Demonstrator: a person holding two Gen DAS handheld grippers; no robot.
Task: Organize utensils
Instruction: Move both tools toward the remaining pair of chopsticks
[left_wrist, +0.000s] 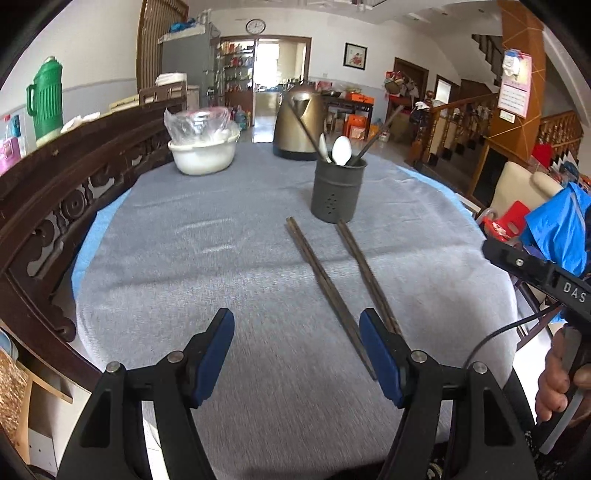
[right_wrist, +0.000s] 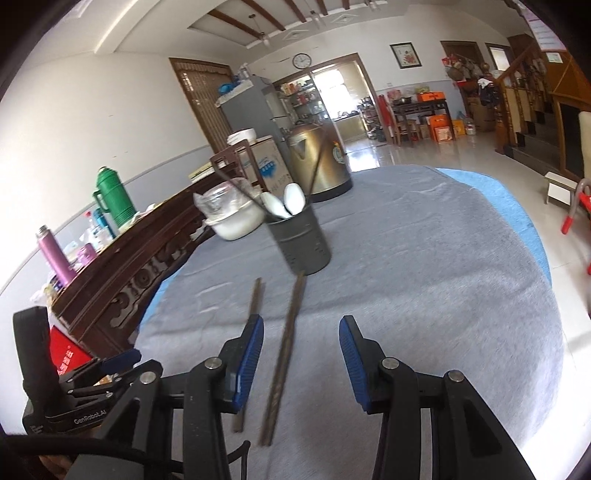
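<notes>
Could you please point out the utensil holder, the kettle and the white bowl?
utensil holder (left_wrist: 336, 194), left wrist view, front wall.
kettle (left_wrist: 297, 125), left wrist view, gold body.
white bowl (left_wrist: 203, 157), left wrist view, outer side.

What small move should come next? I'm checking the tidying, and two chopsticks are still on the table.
Probably lower the right hand-held gripper onto the chopstick lying between its open jaws and close. The cup just beyond already holds spoons.
</notes>
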